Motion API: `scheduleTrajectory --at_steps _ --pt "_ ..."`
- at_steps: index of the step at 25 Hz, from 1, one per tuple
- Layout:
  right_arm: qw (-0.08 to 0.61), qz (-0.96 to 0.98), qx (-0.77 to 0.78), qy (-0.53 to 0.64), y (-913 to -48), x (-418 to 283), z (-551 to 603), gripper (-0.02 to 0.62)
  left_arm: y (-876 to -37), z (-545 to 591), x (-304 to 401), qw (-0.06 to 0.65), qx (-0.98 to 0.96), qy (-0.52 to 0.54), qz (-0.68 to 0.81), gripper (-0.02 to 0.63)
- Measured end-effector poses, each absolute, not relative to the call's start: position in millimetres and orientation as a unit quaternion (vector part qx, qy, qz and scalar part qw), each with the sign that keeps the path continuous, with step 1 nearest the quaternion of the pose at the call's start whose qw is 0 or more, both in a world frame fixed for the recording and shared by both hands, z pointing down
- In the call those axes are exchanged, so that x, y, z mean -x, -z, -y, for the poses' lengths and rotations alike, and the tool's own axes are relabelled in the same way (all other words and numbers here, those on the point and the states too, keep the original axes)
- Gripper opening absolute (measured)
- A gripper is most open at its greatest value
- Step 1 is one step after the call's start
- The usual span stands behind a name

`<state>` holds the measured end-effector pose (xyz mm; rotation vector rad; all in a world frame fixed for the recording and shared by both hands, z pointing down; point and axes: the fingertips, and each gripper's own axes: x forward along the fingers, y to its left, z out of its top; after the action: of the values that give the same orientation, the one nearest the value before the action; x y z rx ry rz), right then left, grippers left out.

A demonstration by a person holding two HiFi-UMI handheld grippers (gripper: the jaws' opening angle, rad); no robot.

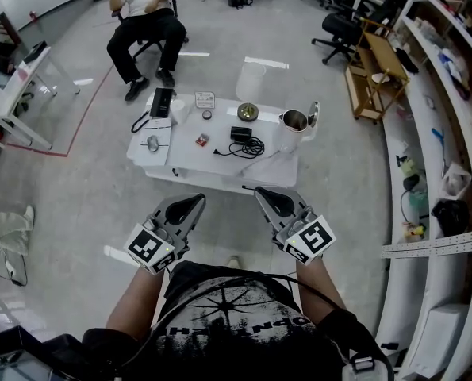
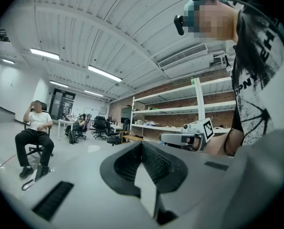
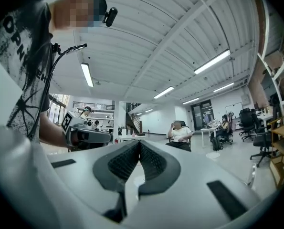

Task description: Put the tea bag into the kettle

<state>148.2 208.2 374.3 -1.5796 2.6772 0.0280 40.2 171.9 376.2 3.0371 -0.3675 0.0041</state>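
A white rectangular table (image 1: 212, 167) stands on the grey floor (image 1: 93, 197). It carries an open-lidded steel kettle (image 1: 293, 122) at its right end, a black adapter with coiled cable (image 1: 243, 139), a small red packet (image 1: 202, 140), a round brass-coloured tin (image 1: 247, 111), a flat black device (image 1: 162, 101) and white papers (image 1: 151, 151).

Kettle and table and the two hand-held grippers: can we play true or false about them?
1. The kettle stands at the right end of the white table. True.
2. The left hand-held gripper is holding a tea bag. False: its jaws are together with nothing between them.
3. The right hand-held gripper has its jaws wide open. False: they are closed together and empty.
4. A person sits beyond the table. True.
5. A black cable lies on the table. True.
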Motion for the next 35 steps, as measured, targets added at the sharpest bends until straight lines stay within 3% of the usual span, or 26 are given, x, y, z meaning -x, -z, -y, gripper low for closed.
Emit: scheduleTrajectory --at_steps 16,35 --pt "0.001 -0.867 0.499 0.011 -389.6 -155.5 -148.7 0.009 -391.3 -109.3 -51.3 0.059 -0.990 -0.007 0.129 0.006" --pt "-0.022 -0.848 0.529 0.001 -380.1 -134.4 41.1 0.009 -380.1 87.8 -37.4 0.031 -0.996 -0.012 0.082 0.006"
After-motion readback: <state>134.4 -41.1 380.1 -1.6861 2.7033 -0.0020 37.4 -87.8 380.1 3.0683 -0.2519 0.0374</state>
